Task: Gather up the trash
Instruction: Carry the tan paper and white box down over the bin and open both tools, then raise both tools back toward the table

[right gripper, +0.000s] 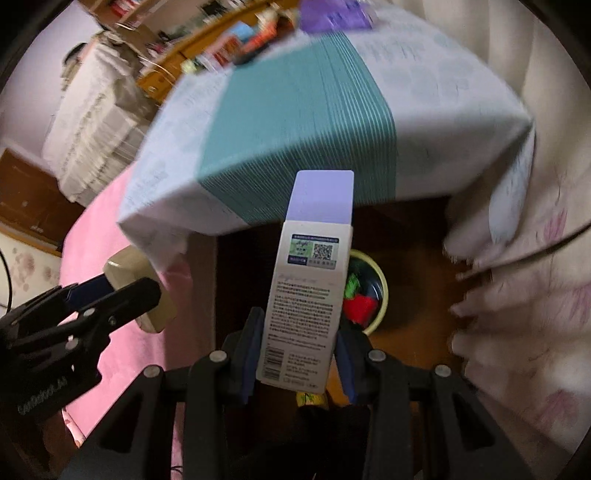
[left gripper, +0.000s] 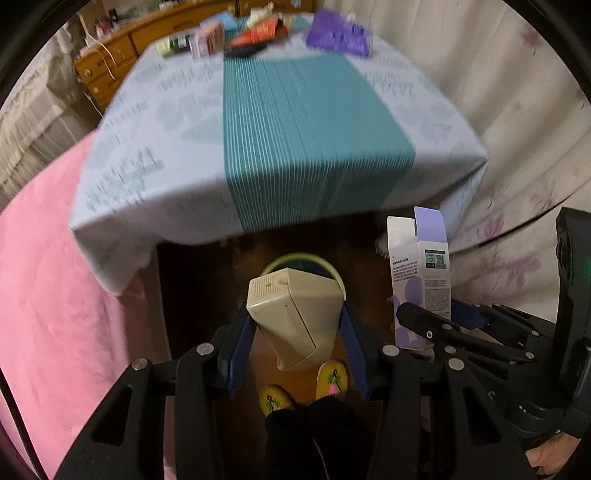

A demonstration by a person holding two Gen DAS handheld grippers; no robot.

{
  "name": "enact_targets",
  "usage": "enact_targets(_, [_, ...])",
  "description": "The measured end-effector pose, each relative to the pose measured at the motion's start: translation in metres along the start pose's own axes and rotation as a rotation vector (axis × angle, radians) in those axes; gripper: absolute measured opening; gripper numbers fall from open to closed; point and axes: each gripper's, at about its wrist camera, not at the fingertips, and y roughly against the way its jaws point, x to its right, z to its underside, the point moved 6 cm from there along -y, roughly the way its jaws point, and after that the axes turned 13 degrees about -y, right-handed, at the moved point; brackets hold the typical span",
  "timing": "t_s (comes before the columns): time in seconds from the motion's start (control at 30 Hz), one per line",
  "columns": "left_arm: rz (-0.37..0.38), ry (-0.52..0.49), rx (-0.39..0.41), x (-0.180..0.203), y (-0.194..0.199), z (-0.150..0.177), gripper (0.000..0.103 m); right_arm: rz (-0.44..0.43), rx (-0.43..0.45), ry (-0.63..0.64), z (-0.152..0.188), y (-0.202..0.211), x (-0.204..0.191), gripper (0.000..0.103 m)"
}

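Overhanging tablecloth (left gripper: 258, 129), bin (right gripper: 382, 291) below, maybe slippers (left gripper: 332, 380)

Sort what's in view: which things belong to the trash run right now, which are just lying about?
Job:
- cream carton, clamped in left gripper
- purple-and-white box, clamped in right gripper
- yellow-rimmed bin on the floor below, trash already inside

Lying about:
- purple bag and blurred packets at the far end of the table
- wooden dresser
- pink cover
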Motion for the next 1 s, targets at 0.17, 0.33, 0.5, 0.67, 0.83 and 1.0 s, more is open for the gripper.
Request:
enact_targets(0.17, [0.063,0.032,-0.025,-0.007,-0.061,0.014,0.044,0.048,-0.012,-0.072,0.009,-0.045,0.023,0.036])
enact_targets(0.33, [0.095,0.082,-0.045,-0.018,-0.134,0.022,0.044,0.085,-0.044,-0.119,0.019,-0.100,0.049,0.036])
enact_targets(0.5, [0.110,0.101,-0.081,-0.025,-0.209,0.035,0.044,0.120,-0.058,-0.128,0.023,-0.158,0.072,0.036])
enact_targets(0.67, [0.107,0.089,-0.132,-0.024,-0.286,0.051,0.044,0.122,-0.081,-0.133,0.025,-0.225,0.097,0.036])
enact_targets(0.83, [0.115,0.084,-0.160,-0.022,-0.349,0.063,0.044,0.122,-0.103,-0.111,0.026,-0.284,0.108,0.037])
enact_targets(1.0, [0.138,0.084,-0.163,-0.026,-0.385,0.067,0.055,0.150,-0.104,-0.057,0.025,-0.321,0.115,0.037])
